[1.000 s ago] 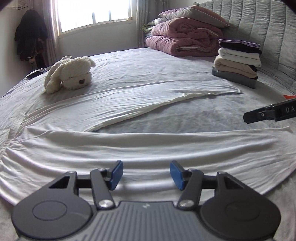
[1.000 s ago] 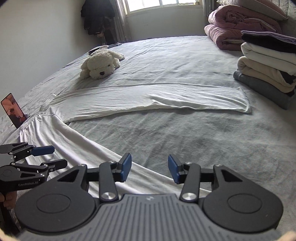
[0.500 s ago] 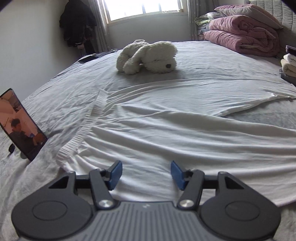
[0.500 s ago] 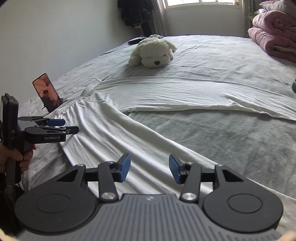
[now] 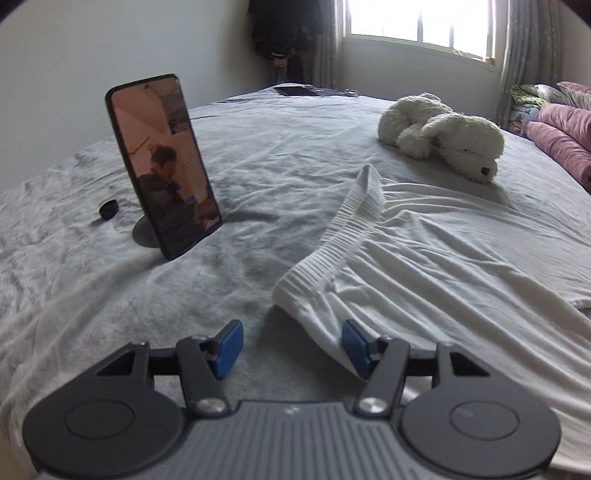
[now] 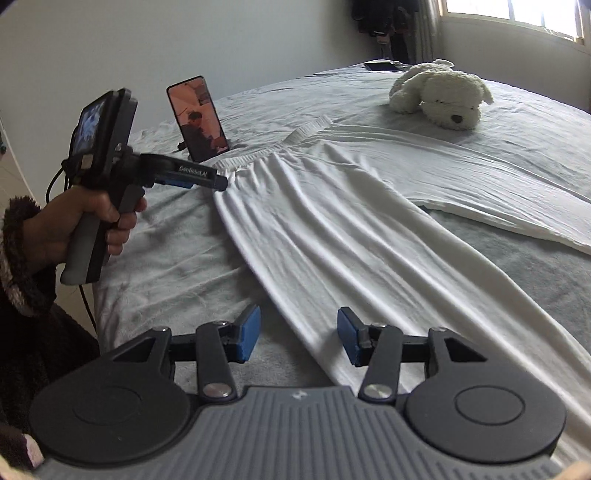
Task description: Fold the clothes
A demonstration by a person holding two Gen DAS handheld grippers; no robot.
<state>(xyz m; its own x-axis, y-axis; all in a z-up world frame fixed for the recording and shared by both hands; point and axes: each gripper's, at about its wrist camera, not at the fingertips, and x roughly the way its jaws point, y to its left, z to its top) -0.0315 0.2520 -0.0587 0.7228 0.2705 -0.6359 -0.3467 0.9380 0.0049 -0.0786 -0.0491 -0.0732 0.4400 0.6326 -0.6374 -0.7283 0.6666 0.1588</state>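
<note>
Now that I've swung both spread, empty grippers (image 5: pixel 291 345) (image 6: pixel 299 334) from the legs to the trousers' (image 6: pixel 332 221) waistband (image 5: pixel 332 236) at twelve o'clock, folding can start.

A wide bed (image 5: pixel 280 155) under a rumpled grey cover filled the room. Behind it stood a plain pale wall (image 5: pixel 110 44). Daylight came through a bright window (image 5: pixel 417 22) in the far corner, flanked by a pale curtain (image 5: pixel 532 51). Dark clothes (image 5: pixel 280 29) hung in the corner left of the window. Folded pink bedding (image 5: pixel 565 136) lay at the bed's right edge.
</note>
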